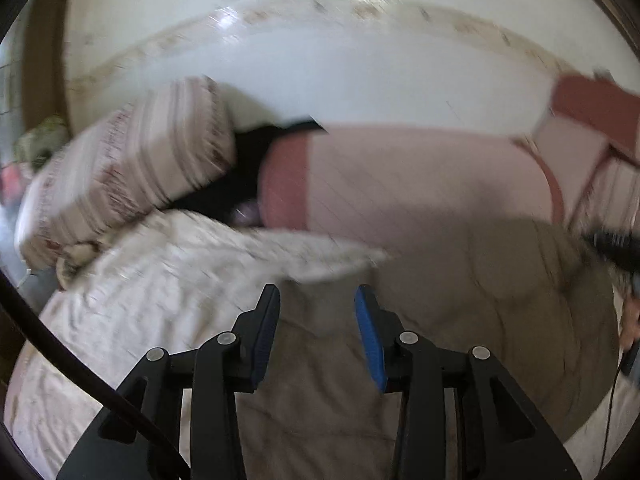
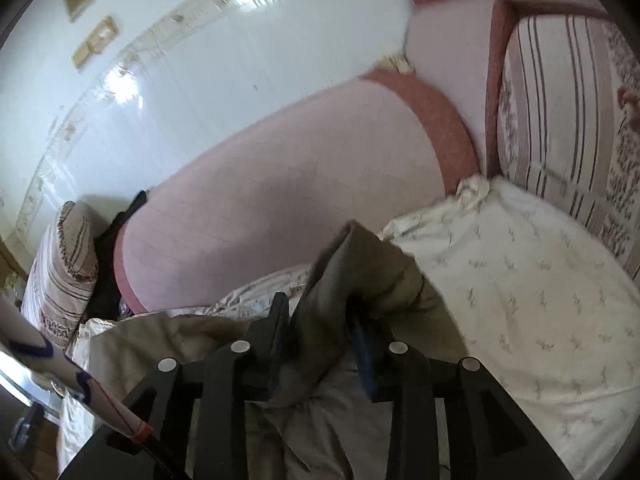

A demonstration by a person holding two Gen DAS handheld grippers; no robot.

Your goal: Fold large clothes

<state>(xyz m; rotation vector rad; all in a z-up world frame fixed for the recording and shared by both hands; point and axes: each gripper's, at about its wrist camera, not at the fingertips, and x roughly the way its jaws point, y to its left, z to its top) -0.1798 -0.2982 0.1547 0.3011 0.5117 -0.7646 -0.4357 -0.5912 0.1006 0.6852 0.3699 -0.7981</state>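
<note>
Pale glossy wall [image 2: 208, 92] w/ a worn floral border strip and bright glare (both views blurred). Pink sofa back [image 1: 420, 176] w/ darker trim. Striped cushions [image 2: 560, 112] at each end; white printed sheet [image 2: 520, 280] over the seat.

Soft daylight, glare on the glossy wall [image 2: 120, 80], motion blur, dark fisheye corners.

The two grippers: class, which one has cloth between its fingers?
The right gripper: a fold of the brown garment sits between its fingers. The left gripper gapes over it, holding nothing.
</note>
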